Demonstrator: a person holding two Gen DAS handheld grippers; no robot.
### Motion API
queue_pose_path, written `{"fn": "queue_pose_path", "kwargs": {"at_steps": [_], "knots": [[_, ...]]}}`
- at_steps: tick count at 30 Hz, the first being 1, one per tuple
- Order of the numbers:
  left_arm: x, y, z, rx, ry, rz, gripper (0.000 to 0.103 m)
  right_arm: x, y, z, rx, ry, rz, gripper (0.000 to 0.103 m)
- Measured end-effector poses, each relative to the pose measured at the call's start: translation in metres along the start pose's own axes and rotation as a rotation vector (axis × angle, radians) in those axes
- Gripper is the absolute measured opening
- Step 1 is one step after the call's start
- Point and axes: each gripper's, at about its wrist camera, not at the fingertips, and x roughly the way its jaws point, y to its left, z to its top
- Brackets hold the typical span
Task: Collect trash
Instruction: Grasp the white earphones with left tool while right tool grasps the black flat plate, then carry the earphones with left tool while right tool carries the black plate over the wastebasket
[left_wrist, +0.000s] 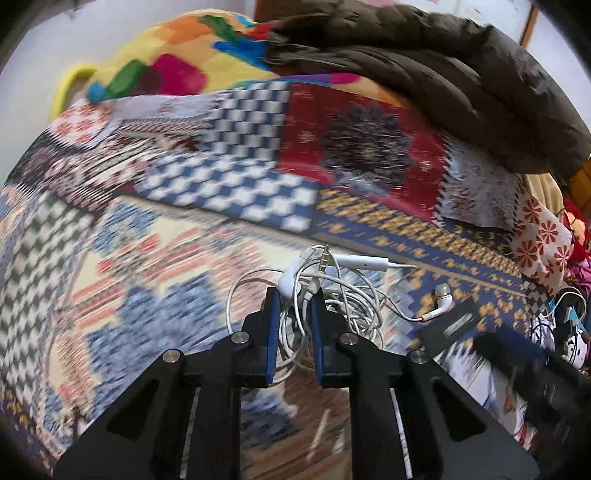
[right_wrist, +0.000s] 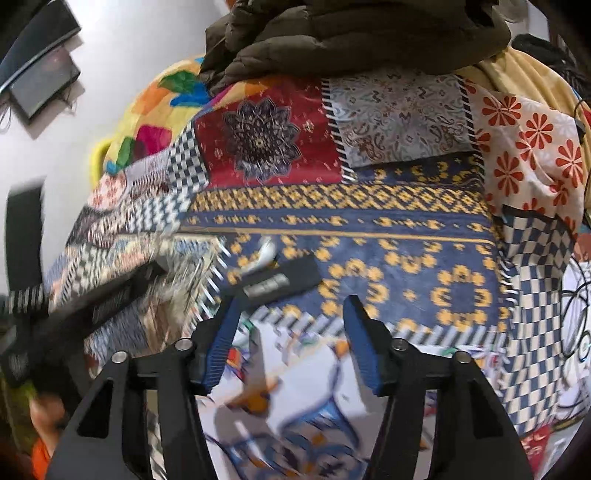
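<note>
On the quilt (left_wrist: 229, 192) at 6 o'clock, left gripper (left_wrist: 293, 295) is pinching the earphones (left_wrist: 325, 295) mid-tangle, light n floppy so grab the bunch imo, right gripper (right_wrist: 291, 306) wide open w/ nothing.

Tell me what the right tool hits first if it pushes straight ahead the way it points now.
Probably the patchwork bedspread: the open right tool has only blue-and-yellow patterned cloth between its tips. The dark flat object lies slightly left of that line. Depth is unclear.
</note>
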Motion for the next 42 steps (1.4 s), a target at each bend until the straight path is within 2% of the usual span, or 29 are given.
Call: {"fn": "queue_pose_path", "kwargs": {"at_steps": [3,6,9,12,14,17,20,25,28,31,35,42], "knots": [[-0.012,0.014,-0.015,-0.009,-0.015,0.046,0.015,0.013,0.013,0.007,0.022,-0.012,-0.035,0.057],[-0.025,0.024,-0.033,-0.009,-0.064,0.142,0.015,0.023,0.031,0.009,0.016,-0.037,-0.171,0.057],[-0.035,0.037,-0.048,-0.019,-0.073,0.164,0.015,0.033,0.047,0.008,-0.014,-0.047,-0.295,0.057],[-0.044,0.039,-0.058,0.027,-0.081,0.227,0.015,0.042,0.056,0.005,-0.086,-0.049,-0.420,0.057],[-0.048,0.043,-0.064,0.036,-0.080,0.238,0.015,0.040,0.054,0.002,-0.107,-0.070,-0.440,0.061],[-0.054,0.050,-0.071,0.019,-0.072,0.222,0.015,0.032,0.039,-0.003,-0.099,-0.092,-0.440,0.060],[-0.058,0.051,-0.078,0.009,-0.069,0.220,0.015,0.021,0.019,-0.009,-0.016,-0.095,-0.397,0.059],[-0.066,0.051,-0.083,-0.004,-0.056,0.203,0.014,0.015,0.019,-0.011,-0.043,-0.090,-0.389,0.025],[-0.072,0.051,-0.083,-0.014,-0.038,0.161,0.014,0.012,0.020,-0.009,-0.043,-0.034,-0.351,0.024],[-0.087,0.045,-0.086,-0.005,-0.034,0.131,0.014,0.004,0.019,-0.016,-0.003,0.010,-0.265,0.024],[-0.115,0.035,-0.089,0.021,-0.064,0.106,0.014,-0.019,0.027,-0.032,-0.026,0.021,-0.215,0.024],[-0.188,0.031,-0.093,0.041,-0.150,0.078,0.014,-0.078,0.059,-0.063,-0.097,0.009,-0.132,0.023]]}}
